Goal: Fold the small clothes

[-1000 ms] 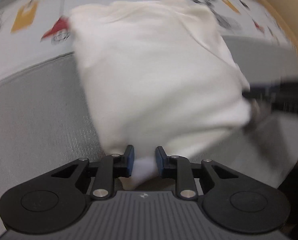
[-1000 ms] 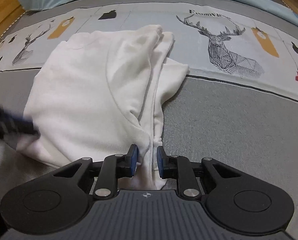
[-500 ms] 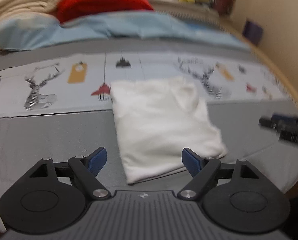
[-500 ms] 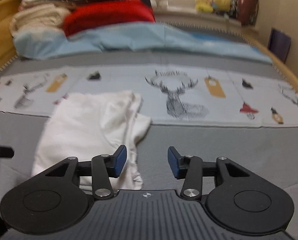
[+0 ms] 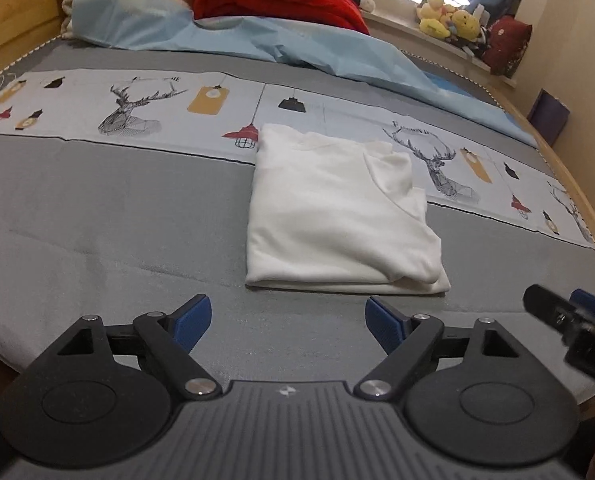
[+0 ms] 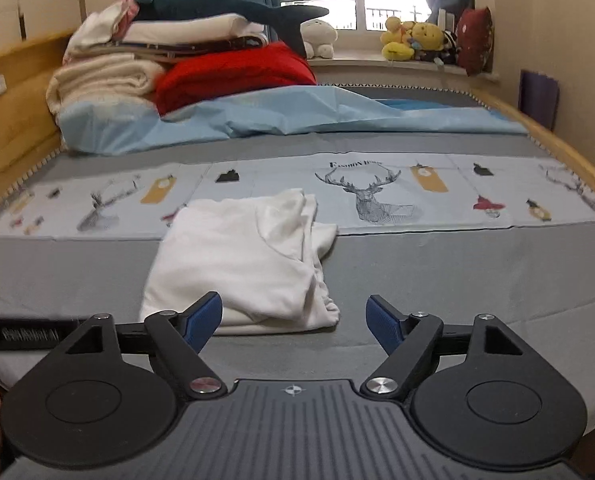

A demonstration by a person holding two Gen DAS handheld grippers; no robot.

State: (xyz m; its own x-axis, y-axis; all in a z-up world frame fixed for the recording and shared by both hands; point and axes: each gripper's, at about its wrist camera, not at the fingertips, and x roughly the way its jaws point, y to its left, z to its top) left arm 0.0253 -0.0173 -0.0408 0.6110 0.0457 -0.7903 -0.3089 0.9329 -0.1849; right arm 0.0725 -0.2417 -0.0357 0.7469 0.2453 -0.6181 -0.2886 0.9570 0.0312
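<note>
A white folded garment [image 5: 337, 216] lies flat on the grey bed cover [image 5: 97, 216], its far end on the printed deer band. My left gripper [image 5: 287, 316] hovers above the near edge of the bed, back from the garment, its jaws opening with nothing between them. The right wrist view shows the same garment [image 6: 241, 264] with a bunched sleeve on its right side. My right gripper [image 6: 295, 316] is held clear in front of the garment's near edge, jaws opening and empty. The tip of the right gripper [image 5: 569, 320] shows at the right of the left wrist view.
A light blue sheet [image 6: 257, 120], a red blanket [image 6: 233, 76] and stacked cream blankets [image 6: 101, 80] pile up at the head of the bed. Plush toys [image 6: 413, 42] sit on the windowsill. A wooden bed frame [image 6: 557, 148] runs along the right side.
Both grippers let go of the white garment, opened wide, and pulled back and up from it. The garment now lies folded on the bed.
</note>
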